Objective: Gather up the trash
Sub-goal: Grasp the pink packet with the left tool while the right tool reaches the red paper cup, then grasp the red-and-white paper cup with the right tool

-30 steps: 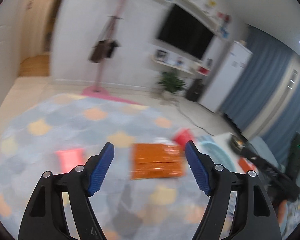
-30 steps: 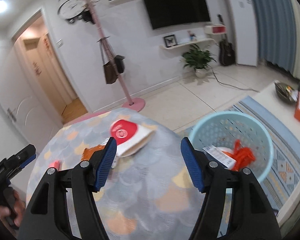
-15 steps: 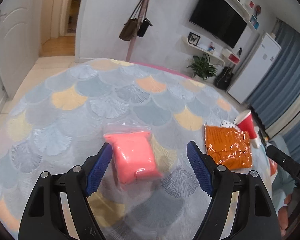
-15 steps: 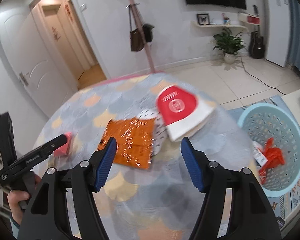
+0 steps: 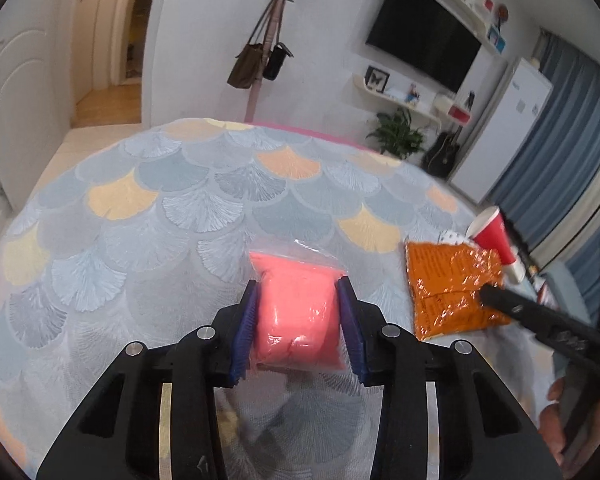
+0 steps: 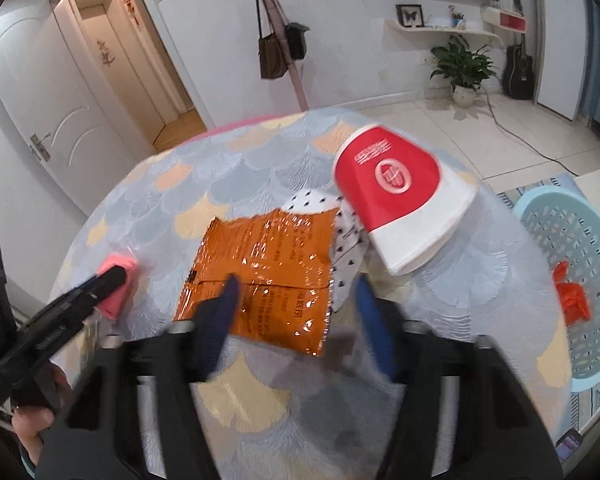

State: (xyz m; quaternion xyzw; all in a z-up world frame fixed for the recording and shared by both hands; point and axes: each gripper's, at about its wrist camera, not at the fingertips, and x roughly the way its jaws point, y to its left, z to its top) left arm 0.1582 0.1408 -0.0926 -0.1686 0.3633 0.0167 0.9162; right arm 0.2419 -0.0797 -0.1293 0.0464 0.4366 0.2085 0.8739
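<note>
A pink soft packet in clear plastic [image 5: 296,312] lies on the round table. My left gripper [image 5: 298,292] is shut on it, both blue pads against its sides; it also shows in the right wrist view [image 6: 116,284]. An orange foil packet [image 6: 264,268] lies mid-table, over a white dotted wrapper [image 6: 348,248]. A red and white paper cup [image 6: 400,196] lies on its side beyond them. My right gripper [image 6: 296,292] is open, its fingers astride the orange packet's near edge, blurred by motion.
The table [image 5: 180,208] has a scale-pattern cloth. A light blue basket [image 6: 572,264] with orange trash stands on the floor to the right of the table. A coat stand [image 5: 260,60] with bags stands behind the table.
My left gripper has closed on the pink packet. My right gripper has moved forward and down over the orange packet.
</note>
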